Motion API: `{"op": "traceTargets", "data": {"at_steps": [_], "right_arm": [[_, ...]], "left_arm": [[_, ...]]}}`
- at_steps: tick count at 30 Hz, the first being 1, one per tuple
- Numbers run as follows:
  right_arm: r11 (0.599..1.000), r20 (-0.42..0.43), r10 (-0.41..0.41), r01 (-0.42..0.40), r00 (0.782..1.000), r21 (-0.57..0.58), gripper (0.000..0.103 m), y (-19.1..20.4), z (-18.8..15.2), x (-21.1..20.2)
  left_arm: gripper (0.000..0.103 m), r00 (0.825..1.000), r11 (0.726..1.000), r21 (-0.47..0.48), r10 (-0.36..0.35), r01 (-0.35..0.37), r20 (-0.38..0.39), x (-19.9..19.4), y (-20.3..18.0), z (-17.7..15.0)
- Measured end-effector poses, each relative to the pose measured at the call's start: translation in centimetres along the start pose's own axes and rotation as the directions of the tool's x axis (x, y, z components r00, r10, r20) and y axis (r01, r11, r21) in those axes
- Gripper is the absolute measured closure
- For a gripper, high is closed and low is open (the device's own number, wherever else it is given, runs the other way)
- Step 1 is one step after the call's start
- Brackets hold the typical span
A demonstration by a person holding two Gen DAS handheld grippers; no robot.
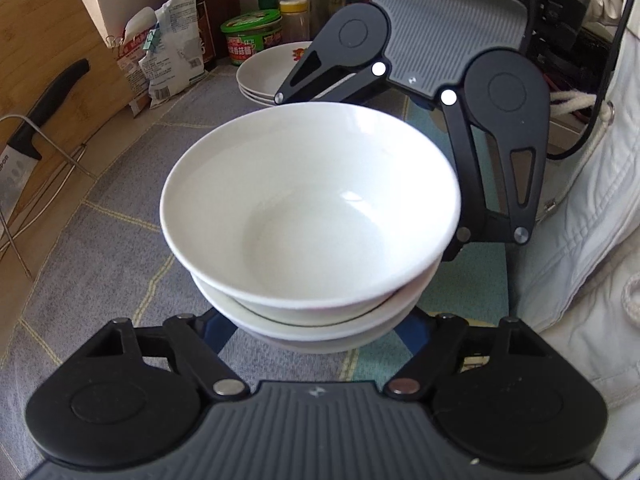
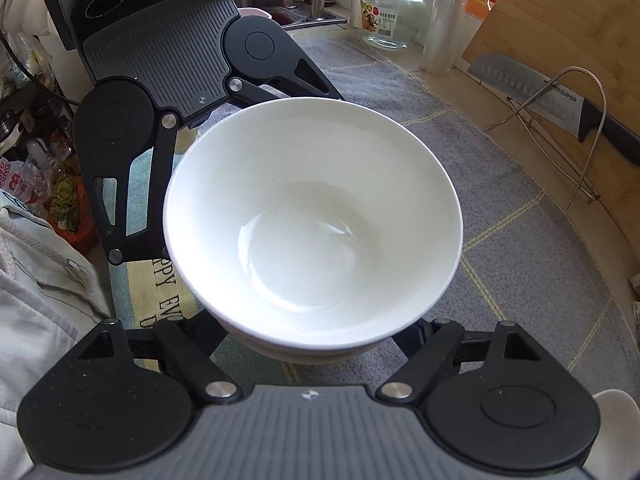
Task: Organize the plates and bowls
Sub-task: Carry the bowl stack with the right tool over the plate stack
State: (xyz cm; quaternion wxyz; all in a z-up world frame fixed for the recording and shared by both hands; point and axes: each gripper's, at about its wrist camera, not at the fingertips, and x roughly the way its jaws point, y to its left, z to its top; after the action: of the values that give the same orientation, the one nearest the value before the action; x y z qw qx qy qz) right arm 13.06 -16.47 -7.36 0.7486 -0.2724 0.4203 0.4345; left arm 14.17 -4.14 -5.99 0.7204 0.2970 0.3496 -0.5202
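Plates behind bowls, left-view only

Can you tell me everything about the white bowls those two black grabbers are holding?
The stack of bowls is plain glossy white, like ceramic, and empty, with light glinting off the bottom. Three nest together: one deep bowl on top and two rims peeking out beneath. The stack sits upright above the grey cloth. The left gripper reaches under one side and the right gripper under the opposite side, though the bowls hide the fingers.
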Motion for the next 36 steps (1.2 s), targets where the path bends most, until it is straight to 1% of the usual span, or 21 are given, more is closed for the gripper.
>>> {"op": "traceTargets", "data": {"at_steps": [5,8,15,22,33,36], "right_arm": [[1.000,-0.002,-0.025,0.025,1.000,0.010,0.015,-1.1,-1.3,-2.3],[0.999,0.001,-0.040,0.040,0.999,0.031,0.015,-2.2,-2.3,-3.8],[0.993,-0.003,-0.101,0.101,0.995,0.054,0.015,-4.5,-5.1,-6.7],[0.987,0.002,-0.129,0.128,0.992,0.094,0.015,-7.6,-8.1,-8.9],[0.974,-0.024,-0.198,0.199,0.980,0.107,0.015,-10.7,-11.7,-10.5],[0.973,-0.034,-0.200,0.202,0.979,0.109,0.015,-11.3,-12.5,-10.6]], "left_arm": [[0.021,1.000,1.000,0.028,-0.006,0.006,0.002,0.7,-0.5,2.9],[0.021,1.000,0.999,0.051,-0.012,0.011,0.020,1.3,-0.5,4.6],[0.021,0.999,0.994,0.105,-0.026,0.021,0.047,3.8,-0.5,8.8],[0.021,0.997,0.987,0.163,-0.029,0.018,0.065,6.2,-0.5,12.8],[0.021,0.995,0.980,0.201,-0.035,0.017,0.088,10.2,-1.1,17.0],[0.021,0.995,0.980,0.200,-0.044,0.025,0.089,11.2,-1.2,17.6]]}}
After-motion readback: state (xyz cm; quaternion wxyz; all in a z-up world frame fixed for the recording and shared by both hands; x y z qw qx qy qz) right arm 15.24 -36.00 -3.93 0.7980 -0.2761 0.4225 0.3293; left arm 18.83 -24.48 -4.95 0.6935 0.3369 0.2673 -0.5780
